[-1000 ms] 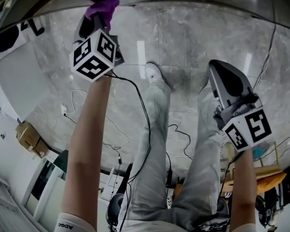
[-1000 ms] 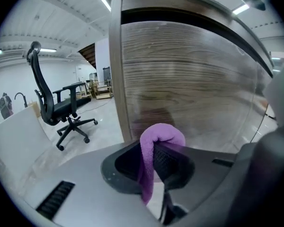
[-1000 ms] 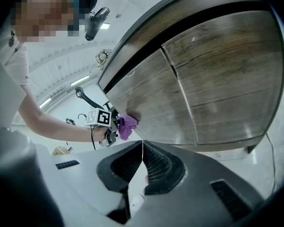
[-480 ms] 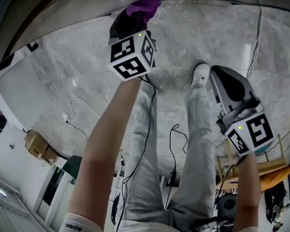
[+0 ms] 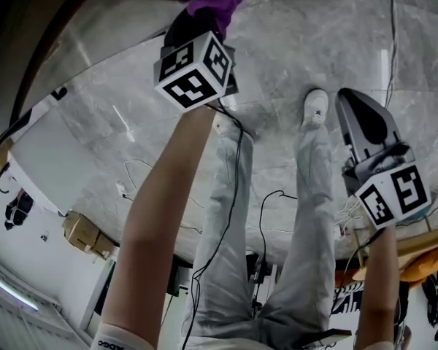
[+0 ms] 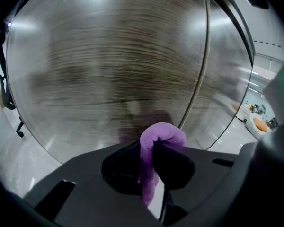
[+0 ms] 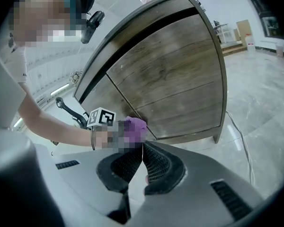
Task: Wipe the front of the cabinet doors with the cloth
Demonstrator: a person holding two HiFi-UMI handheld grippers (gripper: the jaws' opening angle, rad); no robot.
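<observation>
slippage is the main risk. the purple cloth is pinched by only a narrow fold, with a loose tail hanging toward 6 o'clock. a hard drag across the wood could pull it free, or bunch it so that bare plastic scrapes the cabinet doors. the upright seam between the 2 doors runs at about 1 o'clock from the cloth in the left gripper view, and it could snag the fold if a stroke crosses it. pressing at a slant would likely let just the tip wipe and leave streaks. a cable trails from the left arm down past the person's legs, so a wide sweep might tug it.

the left tongs are clamped on the cloth, and the fold pokes past the tips toward 12 o'clock. the fold is right at the door front, but whether it touches cannot be told. the right gripper view puts the cloth low on the doors, beside the seam.

the right tongs are closed with their mesh pads meeting and nothing between them. they hang at 3 o'clock in the head view, well apart from the cabinet.
</observation>
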